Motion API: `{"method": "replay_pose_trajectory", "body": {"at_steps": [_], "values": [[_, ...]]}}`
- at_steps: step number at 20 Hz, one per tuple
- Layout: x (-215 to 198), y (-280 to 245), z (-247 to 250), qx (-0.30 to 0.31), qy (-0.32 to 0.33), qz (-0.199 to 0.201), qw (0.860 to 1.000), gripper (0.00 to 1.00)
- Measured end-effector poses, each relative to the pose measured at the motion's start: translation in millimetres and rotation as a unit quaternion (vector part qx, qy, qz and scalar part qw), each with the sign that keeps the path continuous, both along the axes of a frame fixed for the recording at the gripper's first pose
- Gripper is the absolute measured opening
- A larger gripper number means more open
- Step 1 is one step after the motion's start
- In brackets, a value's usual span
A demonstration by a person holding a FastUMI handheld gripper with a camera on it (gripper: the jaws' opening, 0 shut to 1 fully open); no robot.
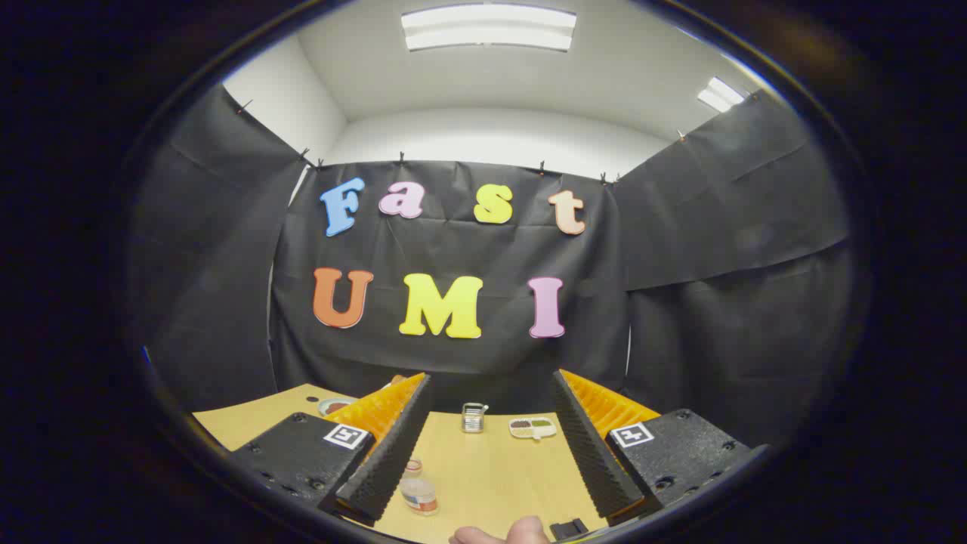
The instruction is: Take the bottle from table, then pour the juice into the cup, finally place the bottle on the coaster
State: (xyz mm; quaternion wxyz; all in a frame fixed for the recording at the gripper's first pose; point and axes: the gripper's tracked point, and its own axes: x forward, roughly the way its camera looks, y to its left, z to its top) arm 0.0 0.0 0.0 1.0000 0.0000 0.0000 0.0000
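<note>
— Gripper (483, 453) status?
— Fingers spread wide, holding nothing, above the counter (491, 468).
— And the bottle (418, 489)?
— Standing near the left finger's tip, about seven o'clock from the gap's middle. The cup (474, 417) sits at twelve o'clock, far across the counter.
— So progress?
— None, I'd judge: grasp, pour, and coaster placement all remain.

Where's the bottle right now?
In the gripper view the bottle stands on the wooden table, low between the open fingers and close beside the left finger, nearer than the cup.
</note>
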Motion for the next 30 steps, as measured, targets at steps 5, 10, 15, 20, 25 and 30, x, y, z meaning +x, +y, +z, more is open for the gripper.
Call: {"method": "replay_pose_trajectory", "body": {"at_steps": [5,10,15,20,25,30], "values": [[1,-5,-2,0.01,0.005,-0.006,1.0,1.0],[0,-1,-3,0.006,0.008,-0.004,1.0,1.0],[2,4,-6,0.006,0.011,-0.001,1.0,1.0],[6,7,-12,0.0,0.013,0.003,1.0,1.0],[14,18,-42,-0.005,0.031,0.021,0.999,1.0],[20,36,-84,-0.01,0.05,0.042,0.998,1.0]]}}
